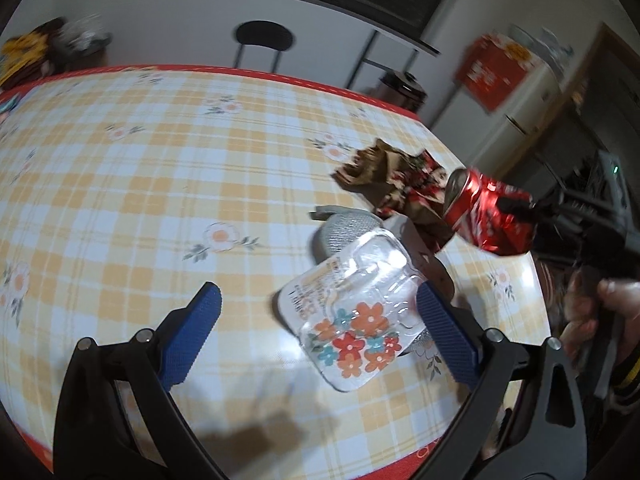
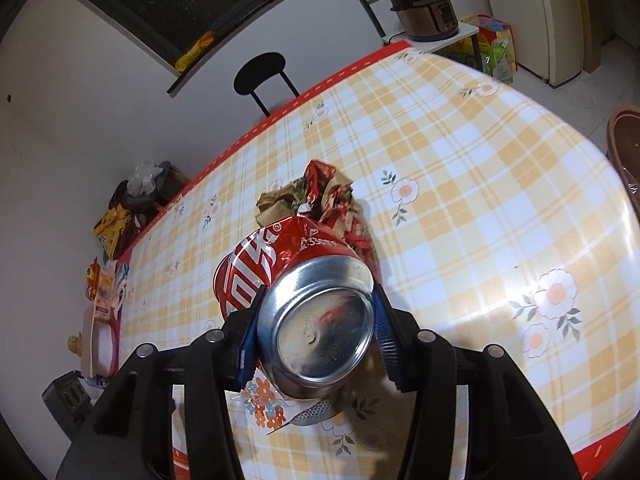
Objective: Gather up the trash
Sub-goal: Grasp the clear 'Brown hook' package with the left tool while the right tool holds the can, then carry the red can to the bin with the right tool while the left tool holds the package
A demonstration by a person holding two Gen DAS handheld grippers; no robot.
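My right gripper (image 2: 318, 322) is shut on a crushed red soda can (image 2: 320, 320) and holds it above the table; the can also shows in the left wrist view (image 1: 486, 216). My left gripper (image 1: 320, 312) is open. A clear plastic blister pack with flower print (image 1: 352, 316) lies between its fingers, touching the right finger (image 1: 446, 336). The pack rests partly on a metal mesh strainer (image 1: 344, 228). A crumpled brown and red wrapper (image 1: 396, 180) lies on the table beyond; it also shows behind the can in the right wrist view (image 2: 316, 196).
The table has a yellow checked cloth (image 1: 140, 200) with a red edge. A black chair (image 1: 262, 40) stands at the far side. A pressure cooker (image 2: 426, 8) sits on a side stand. Clutter lies by the wall (image 2: 132, 208).
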